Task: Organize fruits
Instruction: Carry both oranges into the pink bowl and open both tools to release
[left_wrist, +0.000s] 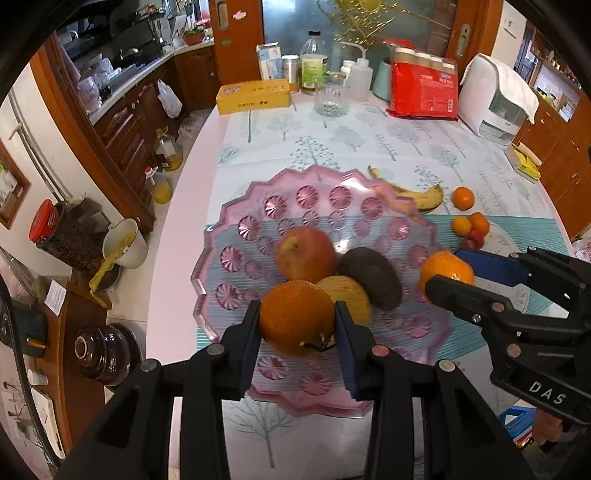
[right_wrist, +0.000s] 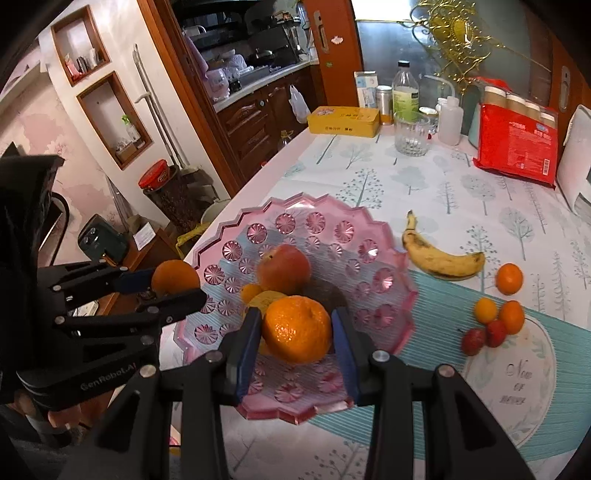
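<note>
A pink glass fruit plate (left_wrist: 236, 206) (right_wrist: 332, 210) holds a red apple (left_wrist: 304, 253) (right_wrist: 284, 267), a dark avocado (left_wrist: 371, 277) and a yellow fruit (left_wrist: 351, 295). My left gripper (left_wrist: 298, 334) is shut on an orange (left_wrist: 295, 317) above the plate's near side; it shows in the right wrist view (right_wrist: 173, 284) at the plate's left edge. My right gripper (right_wrist: 298, 339) is shut on another orange (right_wrist: 297, 328), also seen in the left wrist view (left_wrist: 445, 271) at the plate's right edge. A banana (right_wrist: 443, 260), small oranges (right_wrist: 509, 278) and strawberries (right_wrist: 484, 336) lie on the table to the right.
At the table's far end stand a yellow box (right_wrist: 343, 120), a glass jar (right_wrist: 410, 134), bottles (right_wrist: 404, 94) and a red package (right_wrist: 517, 142). A white appliance (left_wrist: 495, 96) sits far right. A teal placemat (right_wrist: 517, 369) lies under the plate. Left of the table is open floor with jars.
</note>
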